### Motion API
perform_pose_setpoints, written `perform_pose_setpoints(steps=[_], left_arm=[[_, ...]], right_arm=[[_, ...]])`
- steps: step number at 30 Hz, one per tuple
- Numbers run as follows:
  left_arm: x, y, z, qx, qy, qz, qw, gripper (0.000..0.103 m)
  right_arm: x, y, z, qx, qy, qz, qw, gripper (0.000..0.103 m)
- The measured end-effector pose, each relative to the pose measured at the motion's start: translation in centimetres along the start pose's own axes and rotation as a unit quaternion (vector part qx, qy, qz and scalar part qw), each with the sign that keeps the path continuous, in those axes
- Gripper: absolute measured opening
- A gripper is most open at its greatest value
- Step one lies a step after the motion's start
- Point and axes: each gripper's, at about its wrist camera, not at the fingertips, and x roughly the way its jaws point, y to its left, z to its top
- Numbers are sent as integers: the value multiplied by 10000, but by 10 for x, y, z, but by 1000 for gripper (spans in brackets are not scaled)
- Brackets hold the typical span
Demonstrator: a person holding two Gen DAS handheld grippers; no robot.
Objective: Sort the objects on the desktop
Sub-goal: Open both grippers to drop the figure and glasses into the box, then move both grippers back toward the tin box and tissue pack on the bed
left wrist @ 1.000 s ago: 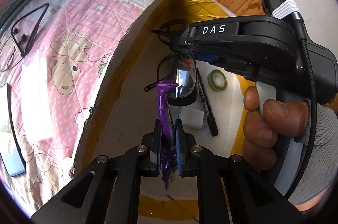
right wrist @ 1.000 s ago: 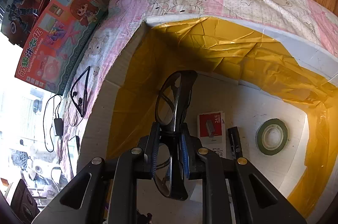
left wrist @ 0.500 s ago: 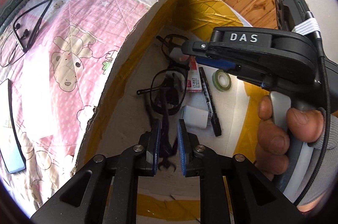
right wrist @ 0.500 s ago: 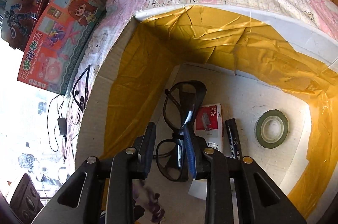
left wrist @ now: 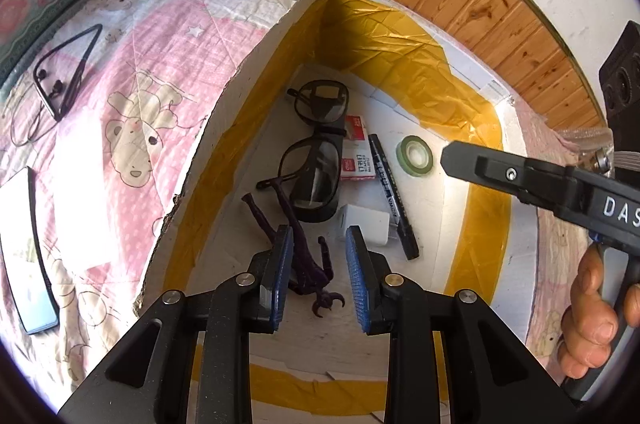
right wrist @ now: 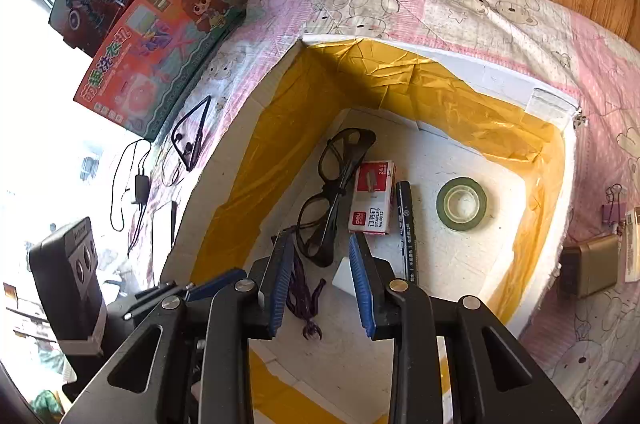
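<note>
A white box taped in yellow sits on the pink quilt. On its floor lie black glasses, a purple toy figure, a staples box, a black marker, a green tape roll and a small white block. My left gripper is open and empty above the purple figure. My right gripper is open and empty above the glasses and the figure. The right gripper's body shows at the right of the left wrist view.
On the quilt left of the box lie black neckband earphones and a phone. Toy boxes stand at the far left. A binder clip and a gold box lie right of the box.
Both grippers opened and let go: the purple figure and the glasses now lie on the box floor. Both grippers have pulled back and up.
</note>
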Motion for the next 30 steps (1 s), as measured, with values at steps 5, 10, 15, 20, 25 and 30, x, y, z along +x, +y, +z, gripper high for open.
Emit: perform_pose_setpoints(steps=[5, 10, 15, 20, 25, 30], left_arm=[[-14, -17, -1, 416, -339, 406, 9977, 29], [-16, -27, -2, 614, -392, 595, 9956, 29], [-9, -32, 1, 581, -384, 649, 9955, 29], [-12, -38, 9, 420, -292, 548, 9972, 29], [-32, -47, 8, -31, -371, 421, 9984, 29], [-65, -63, -4, 83, -771, 333, 9964, 31]], right_arm=[[-20, 6, -23, -613, -52, -66, 9981, 35], [-27, 14, -43, -1225, -55, -77, 9924, 37], [-32, 18, -46, -1701, -196, 37, 9852, 38], [-32, 13, -43, -1839, -123, 143, 9828, 38], [-44, 17, -43, -2020, -10, -93, 9793, 38], [-60, 28, -49, -2267, -343, -419, 9725, 39]])
